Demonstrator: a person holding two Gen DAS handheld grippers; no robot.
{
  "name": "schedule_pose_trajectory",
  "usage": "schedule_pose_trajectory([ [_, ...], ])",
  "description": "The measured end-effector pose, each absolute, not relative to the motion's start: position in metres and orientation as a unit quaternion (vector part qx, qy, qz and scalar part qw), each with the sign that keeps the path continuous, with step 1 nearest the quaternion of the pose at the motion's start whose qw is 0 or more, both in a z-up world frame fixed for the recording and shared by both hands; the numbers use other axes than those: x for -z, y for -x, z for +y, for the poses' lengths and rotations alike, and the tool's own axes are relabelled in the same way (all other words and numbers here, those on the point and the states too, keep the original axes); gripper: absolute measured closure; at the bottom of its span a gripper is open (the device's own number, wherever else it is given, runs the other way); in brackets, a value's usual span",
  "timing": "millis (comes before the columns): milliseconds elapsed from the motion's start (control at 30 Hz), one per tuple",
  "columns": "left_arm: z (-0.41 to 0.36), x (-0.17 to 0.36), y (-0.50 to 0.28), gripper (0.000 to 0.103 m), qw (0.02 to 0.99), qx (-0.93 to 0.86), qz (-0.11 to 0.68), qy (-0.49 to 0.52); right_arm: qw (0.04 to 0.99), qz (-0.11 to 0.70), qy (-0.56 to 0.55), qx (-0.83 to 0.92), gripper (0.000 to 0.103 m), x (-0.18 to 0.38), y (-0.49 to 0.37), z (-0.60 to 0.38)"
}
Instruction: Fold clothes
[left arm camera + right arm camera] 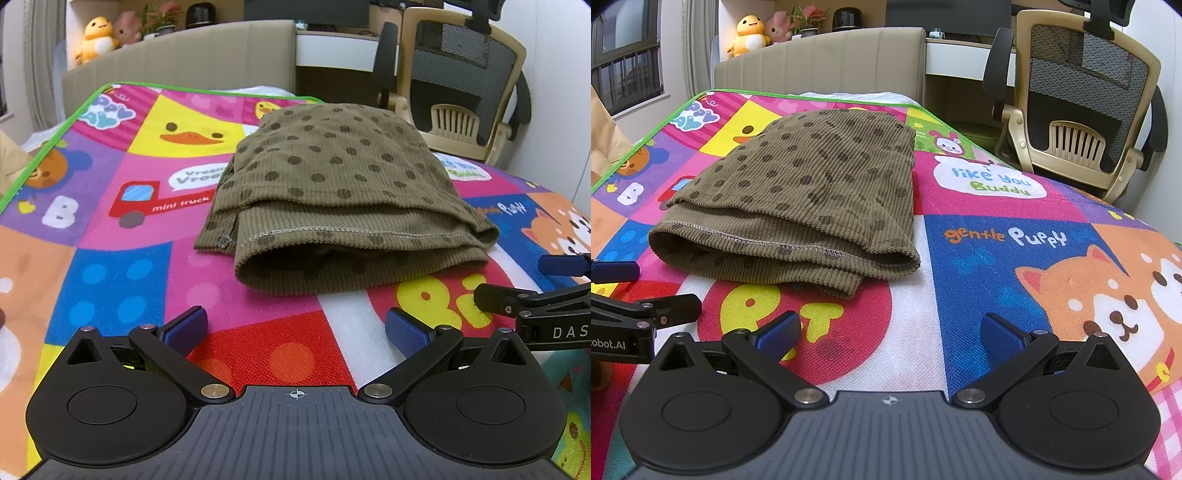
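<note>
We see both our left hand-held gripper (295, 330) and right hand-held gripper (891, 332) released and empty, the folded olive dotted garment (332, 192) lying at twelve o'clock on the play mat (122, 236).

Bed with a beige headboard (820, 55), topped by a loud cartoon play mat (979, 236): duck, mini truck, puppy, green trim. Sitting right on the mat, a folded olive polka-dot garment (332, 192), stitched hem facing the cameras, a few layers stacked, nothing else touching it.
</note>
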State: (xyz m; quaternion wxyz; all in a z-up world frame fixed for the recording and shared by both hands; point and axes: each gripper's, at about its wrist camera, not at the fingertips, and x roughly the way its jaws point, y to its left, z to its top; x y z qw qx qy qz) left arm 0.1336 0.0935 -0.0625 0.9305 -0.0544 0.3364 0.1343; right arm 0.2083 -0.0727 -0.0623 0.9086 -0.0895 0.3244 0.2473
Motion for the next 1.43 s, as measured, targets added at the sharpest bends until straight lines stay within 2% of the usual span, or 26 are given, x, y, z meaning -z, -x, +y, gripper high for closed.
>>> schedule_pose_trajectory([
  [767,0.084,0.062,-0.097,0.0,0.932,-0.121,0.337,0.051,0.897,0.312,0.114,-0.29,0.0,0.06,-0.18,-0.073],
  [1433,0.089,0.06,-0.096,0.0,0.933,-0.117,0.336,0.059,0.884,0.316,0.116,-0.324,0.0,0.061,-0.158,-0.079],
])
